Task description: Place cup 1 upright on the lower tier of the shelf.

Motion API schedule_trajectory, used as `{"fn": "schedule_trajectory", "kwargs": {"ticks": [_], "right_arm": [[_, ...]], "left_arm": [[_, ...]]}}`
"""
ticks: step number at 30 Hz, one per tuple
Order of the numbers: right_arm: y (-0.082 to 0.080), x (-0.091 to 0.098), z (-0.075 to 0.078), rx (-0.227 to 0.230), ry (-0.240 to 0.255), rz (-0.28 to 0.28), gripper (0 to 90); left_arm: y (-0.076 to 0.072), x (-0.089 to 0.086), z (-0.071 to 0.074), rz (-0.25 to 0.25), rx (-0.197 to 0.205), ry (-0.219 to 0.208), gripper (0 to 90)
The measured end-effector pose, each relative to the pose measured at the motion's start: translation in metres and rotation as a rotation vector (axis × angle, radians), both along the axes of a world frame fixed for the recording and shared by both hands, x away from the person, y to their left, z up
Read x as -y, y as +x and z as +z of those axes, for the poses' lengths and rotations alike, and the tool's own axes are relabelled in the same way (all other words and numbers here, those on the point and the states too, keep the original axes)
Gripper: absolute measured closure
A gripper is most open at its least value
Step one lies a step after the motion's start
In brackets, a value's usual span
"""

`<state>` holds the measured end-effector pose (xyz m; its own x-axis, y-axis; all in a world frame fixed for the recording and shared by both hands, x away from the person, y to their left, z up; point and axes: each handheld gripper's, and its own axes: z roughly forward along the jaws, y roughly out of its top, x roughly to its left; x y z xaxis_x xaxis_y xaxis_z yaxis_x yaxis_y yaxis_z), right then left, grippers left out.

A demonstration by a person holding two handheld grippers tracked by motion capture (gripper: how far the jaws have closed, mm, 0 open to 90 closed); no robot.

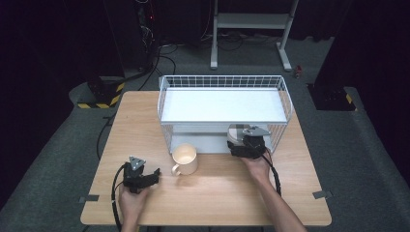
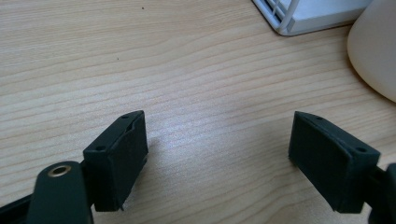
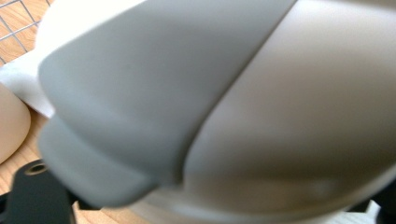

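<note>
My right gripper (image 1: 243, 140) sits at the front of the white wire rack (image 1: 225, 104), toward the desk's right side, under the rack's upper shelf. A grey-and-beige rounded object (image 3: 224, 107) lies right between its jaws, very close to the right gripper view's camera and blurred; from above I see it as a pale round shape (image 1: 237, 133) just behind the gripper body. The jaws stand about as wide as they go, but I cannot tell whether the pads press on the object or stand clear of it.

My left gripper (image 1: 153, 176) rests low over the desk (image 1: 217, 193) near its front left corner, jaws wide apart with only bare wood between them. The cream mug (image 1: 185, 160) stands upright just to its right, handle toward the front edge, close to the rack's front left leg.
</note>
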<state>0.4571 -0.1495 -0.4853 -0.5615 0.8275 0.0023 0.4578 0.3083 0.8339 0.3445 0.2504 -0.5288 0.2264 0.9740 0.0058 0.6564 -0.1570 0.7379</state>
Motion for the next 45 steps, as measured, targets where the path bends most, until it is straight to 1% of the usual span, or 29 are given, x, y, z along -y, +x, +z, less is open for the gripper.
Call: {"fn": "schedule_trajectory", "kwargs": {"ticks": [3,5,6,7,8,11,14,15,18,21,22,23,24,25,27,30,33,34,36,38,40,42,45], "right_arm": [[0.0,0.0,-0.001,-0.01,-0.01,0.001,11.8],[-0.001,0.0,-0.001,-0.014,-0.009,0.0,11.6],[-0.001,0.0,-0.001,-0.01,-0.013,0.007,11.5],[-0.002,-0.001,0.0,-0.025,-0.005,-0.003,11.4],[-0.003,-0.001,0.0,-0.02,-0.014,0.005,11.4],[-0.005,0.0,0.001,-0.016,-0.019,0.002,11.5],[-0.007,0.001,0.001,-0.021,-0.01,-0.007,11.9],[-0.009,0.002,-0.001,-0.019,-0.021,-0.005,12.4],[-0.012,0.003,-0.003,-0.033,-0.016,-0.015,13.4],[-0.014,0.005,-0.004,-0.037,-0.036,-0.012,15.3],[-0.015,0.005,-0.004,-0.044,-0.037,-0.02,16.5],[-0.016,0.006,-0.003,-0.039,-0.037,-0.021,18.5],[-0.017,0.007,-0.003,-0.024,-0.032,-0.015,19.9],[-0.019,0.007,-0.004,-0.03,-0.026,-0.024,20.1],[-0.019,0.008,-0.004,-0.02,-0.039,-0.016,20.5],[-0.021,0.006,-0.005,-0.024,-0.035,-0.031,20.7],[-0.02,0.006,-0.005,-0.023,-0.04,-0.031,20.9],[-0.019,0.007,-0.006,-0.019,-0.049,-0.03,21.8],[-0.018,0.008,-0.007,-0.025,-0.044,-0.038,22.9],[-0.016,0.009,-0.008,-0.021,-0.049,-0.037,23.7],[-0.014,0.008,-0.009,-0.032,-0.044,-0.053,24.6],[-0.012,0.008,-0.009,-0.03,-0.049,-0.058,25.2],[-0.009,0.006,-0.009,-0.038,-0.056,-0.068,26.5]], "left_arm": [[0.0,0.0,0.0,0.0,0.0,0.0,19.6],[0.0,0.0,0.0,0.0,0.0,0.0,19.6],[0.0,0.0,0.0,0.0,0.0,0.0,19.6],[0.0,0.0,0.0,0.0,0.0,0.0,19.6],[0.0,0.0,0.0,0.0,0.0,0.0,19.6],[0.0,0.0,0.0,0.0,0.0,0.0,19.6],[0.0,0.0,0.0,0.0,0.0,0.0,19.6],[0.0,0.0,0.0,0.0,0.0,0.0,19.6],[0.0,0.0,0.0,0.0,0.0,0.0,19.6],[0.0,0.0,0.0,0.0,0.0,0.0,19.6],[0.0,0.0,0.0,0.0,0.0,0.0,19.6],[0.0,0.0,0.0,0.0,0.0,0.0,19.6],[0.0,0.0,0.0,0.0,0.0,0.0,19.6],[0.0,0.0,0.0,0.0,0.0,0.0,19.6],[0.0,0.0,0.0,0.0,0.0,0.0,19.6],[0.0,0.0,0.0,0.0,0.0,0.0,19.6],[0.0,0.0,0.0,0.0,0.0,0.0,19.6],[0.0,0.0,0.0,0.0,0.0,0.0,19.6],[0.0,0.0,0.0,0.0,0.0,0.0,19.6],[0.0,0.0,0.0,0.0,0.0,0.0,19.6],[0.0,0.0,0.0,0.0,0.0,0.0,19.6],[0.0,0.0,0.0,0.0,0.0,0.0,19.6],[0.0,0.0,0.0,0.0,0.0,0.0,19.6]]}}
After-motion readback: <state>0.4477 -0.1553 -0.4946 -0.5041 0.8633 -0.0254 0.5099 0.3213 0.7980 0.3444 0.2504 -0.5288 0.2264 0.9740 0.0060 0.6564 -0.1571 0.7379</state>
